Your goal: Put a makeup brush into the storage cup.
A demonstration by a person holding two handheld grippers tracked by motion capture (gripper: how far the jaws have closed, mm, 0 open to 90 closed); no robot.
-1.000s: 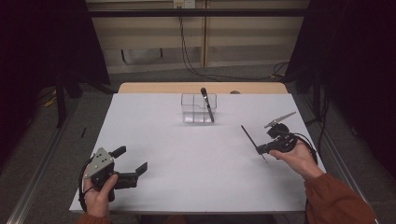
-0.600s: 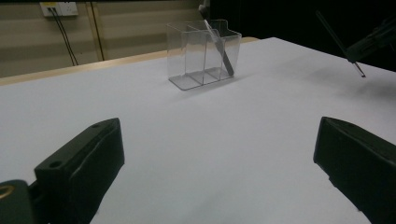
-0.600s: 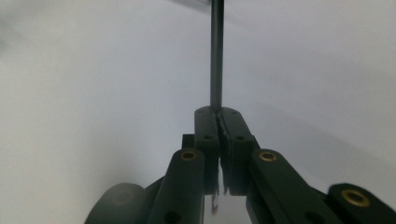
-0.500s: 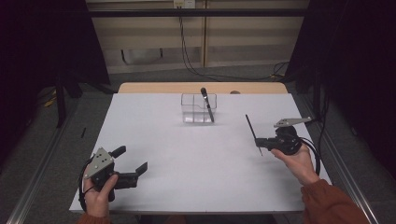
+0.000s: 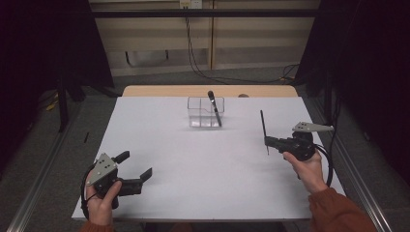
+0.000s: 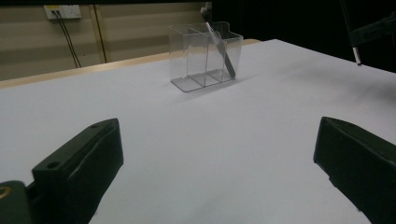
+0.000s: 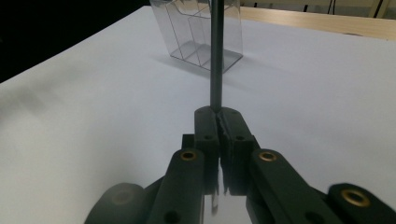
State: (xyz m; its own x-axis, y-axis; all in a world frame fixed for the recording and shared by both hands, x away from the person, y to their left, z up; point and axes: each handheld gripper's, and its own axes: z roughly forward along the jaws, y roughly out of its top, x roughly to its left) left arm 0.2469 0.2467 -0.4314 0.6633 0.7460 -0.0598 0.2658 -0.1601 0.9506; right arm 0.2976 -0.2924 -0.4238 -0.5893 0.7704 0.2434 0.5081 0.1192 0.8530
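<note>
The right gripper (image 5: 269, 141) was clamped tight on a thin dark rod (image 5: 263, 126), apparently a pen or stylus, which stood nearly upright above the right part of the white table (image 5: 203, 159), clear of its surface; the right gripper view showed the jaws pressed together on the rod's shaft (image 7: 215, 56). The left gripper (image 5: 136, 166) sat low at the near left corner, jaws spread wide with nothing between them. A clear plastic divided holder (image 5: 205, 112) stood at the far centre, with another dark pen (image 5: 214, 108) leaning inside its right compartment.
</note>
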